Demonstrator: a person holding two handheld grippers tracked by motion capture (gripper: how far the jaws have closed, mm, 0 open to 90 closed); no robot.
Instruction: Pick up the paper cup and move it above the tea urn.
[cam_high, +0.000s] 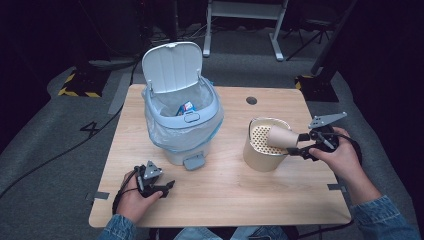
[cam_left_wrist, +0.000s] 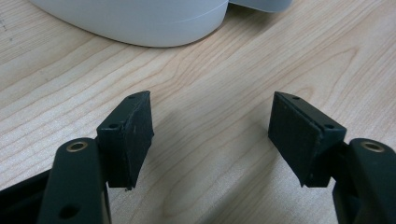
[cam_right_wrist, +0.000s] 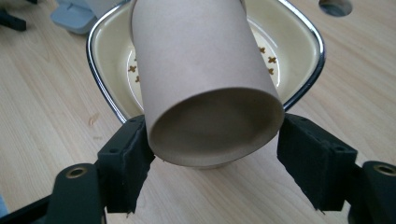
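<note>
Right now one wooden table (cam_high: 225, 195) carries one white pedal bin (cam_high: 182, 117), lid up, liner inside, and one cream container (cam_high: 263, 150) with a perforated insert. One brown paper cup (cam_right_wrist: 205, 88) lies tipped over that container's rim, base end between the right gripper's (cam_right_wrist: 212, 163) jaws; the left pad touches it, the right pad stands just clear. Near the bin, the left gripper (cam_left_wrist: 210, 135) rests low, its jaws wide with nothing between them.

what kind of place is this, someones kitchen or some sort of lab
Most likely a lab or recording workspace, not a kitchen. A lone wooden table stands on grey carpet, with hazard-striped tape and loose cables on the floor and a desk frame behind in a dark room.
</note>
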